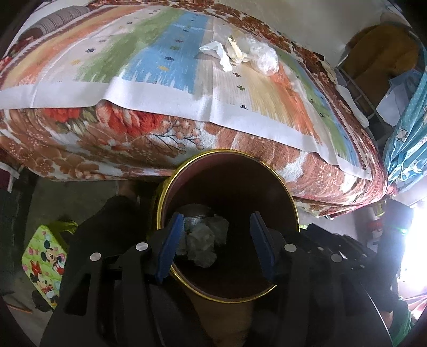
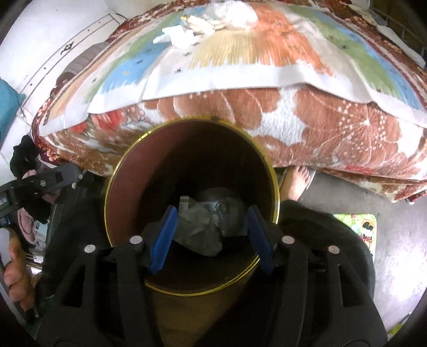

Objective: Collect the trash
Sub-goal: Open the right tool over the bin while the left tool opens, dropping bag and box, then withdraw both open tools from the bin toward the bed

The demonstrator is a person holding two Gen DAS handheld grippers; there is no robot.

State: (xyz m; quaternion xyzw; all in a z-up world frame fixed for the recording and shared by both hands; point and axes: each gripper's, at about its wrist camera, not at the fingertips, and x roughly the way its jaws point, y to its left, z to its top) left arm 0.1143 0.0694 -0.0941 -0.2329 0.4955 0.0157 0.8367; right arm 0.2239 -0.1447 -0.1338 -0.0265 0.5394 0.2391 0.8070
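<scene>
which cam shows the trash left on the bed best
The left wrist view: the trash pile lies whole and apart from the frame edge. In the right wrist view the same pile is squeezed against the top edge, partly cut off.

The bin (image 2: 125, 170) had a smooth, matt maroon inner wall and a shiny brass-coloured metal rim. The trash inside it (image 2: 205, 224) was crumpled film and paper, greyish, with a dull sheen. On the bed, the floral blanket (image 1: 149, 133) looked thick and fuzzy, a plush pile, while the striped cloth (image 1: 160, 66) over it was flat-woven and matt. The scraps on that cloth (image 1: 240, 53) were crinkled clear plastic and soft white paper. Both grippers, left (image 1: 216, 235) and right (image 2: 212, 232), were matt black plastic with blue rubbery pads (image 1: 170, 240) and bright metal pins. The floor (image 2: 400, 240) was rough grey concrete.
</scene>
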